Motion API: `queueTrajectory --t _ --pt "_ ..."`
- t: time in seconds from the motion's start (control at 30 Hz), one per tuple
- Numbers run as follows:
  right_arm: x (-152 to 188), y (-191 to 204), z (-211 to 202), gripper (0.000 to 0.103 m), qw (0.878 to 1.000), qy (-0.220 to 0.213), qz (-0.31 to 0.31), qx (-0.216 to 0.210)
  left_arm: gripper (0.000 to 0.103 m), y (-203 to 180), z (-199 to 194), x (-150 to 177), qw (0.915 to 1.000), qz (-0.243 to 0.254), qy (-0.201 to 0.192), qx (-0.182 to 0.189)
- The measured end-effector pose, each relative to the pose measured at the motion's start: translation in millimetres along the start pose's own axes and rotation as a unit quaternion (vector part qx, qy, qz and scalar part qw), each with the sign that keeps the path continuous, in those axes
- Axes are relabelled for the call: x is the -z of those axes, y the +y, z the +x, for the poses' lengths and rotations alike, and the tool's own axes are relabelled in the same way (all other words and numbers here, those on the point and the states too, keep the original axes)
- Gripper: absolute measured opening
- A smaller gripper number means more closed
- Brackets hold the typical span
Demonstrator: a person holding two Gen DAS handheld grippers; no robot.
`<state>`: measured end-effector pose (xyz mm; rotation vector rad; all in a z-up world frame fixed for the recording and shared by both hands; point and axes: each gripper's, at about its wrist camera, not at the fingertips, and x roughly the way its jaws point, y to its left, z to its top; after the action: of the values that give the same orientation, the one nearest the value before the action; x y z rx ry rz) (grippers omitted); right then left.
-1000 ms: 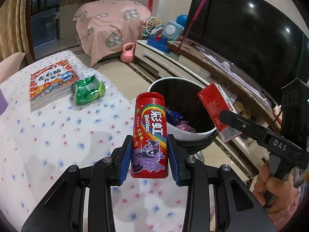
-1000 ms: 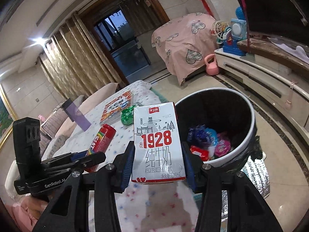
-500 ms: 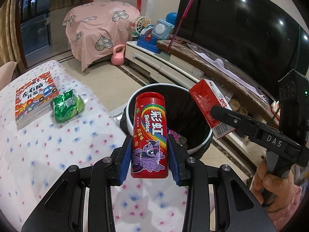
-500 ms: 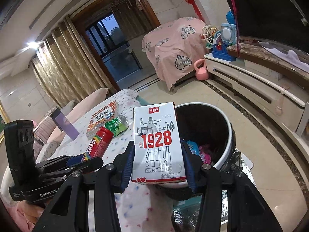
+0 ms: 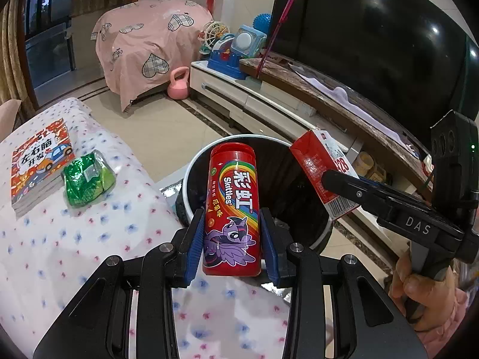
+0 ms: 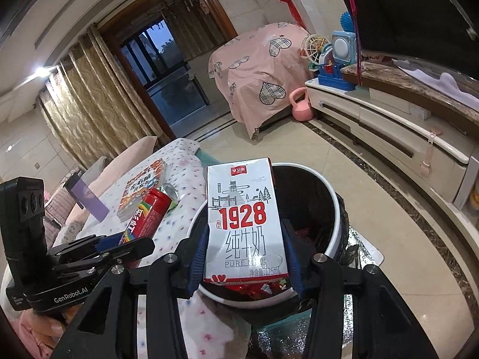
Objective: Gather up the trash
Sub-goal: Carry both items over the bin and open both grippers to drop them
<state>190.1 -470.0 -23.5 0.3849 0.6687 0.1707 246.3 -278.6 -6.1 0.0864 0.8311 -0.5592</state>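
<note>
The left gripper (image 5: 232, 240) has its fingers clamped on an upright red candy tube (image 5: 232, 209). The right gripper (image 6: 245, 257) has its fingers clamped on a white milk carton (image 6: 244, 221), also upright. Just beyond both pairs of fingers stands the open trash bin (image 5: 191, 173), with both items over its rim. Left of the left fingers, farther off on the flowered desk (image 5: 60, 239), a green wrapper (image 5: 86, 179) lies touching a book (image 5: 39, 161).
</note>
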Motion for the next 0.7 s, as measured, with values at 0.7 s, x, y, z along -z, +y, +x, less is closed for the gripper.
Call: queueTrajectory --t 0.7 --pt "-5.1 -12.0 21.3 0.047 0.999 0.026 -0.001 0.023 0.034 -8.0 23.8 -6.0 0.9998 0.001 0.020 0.000"
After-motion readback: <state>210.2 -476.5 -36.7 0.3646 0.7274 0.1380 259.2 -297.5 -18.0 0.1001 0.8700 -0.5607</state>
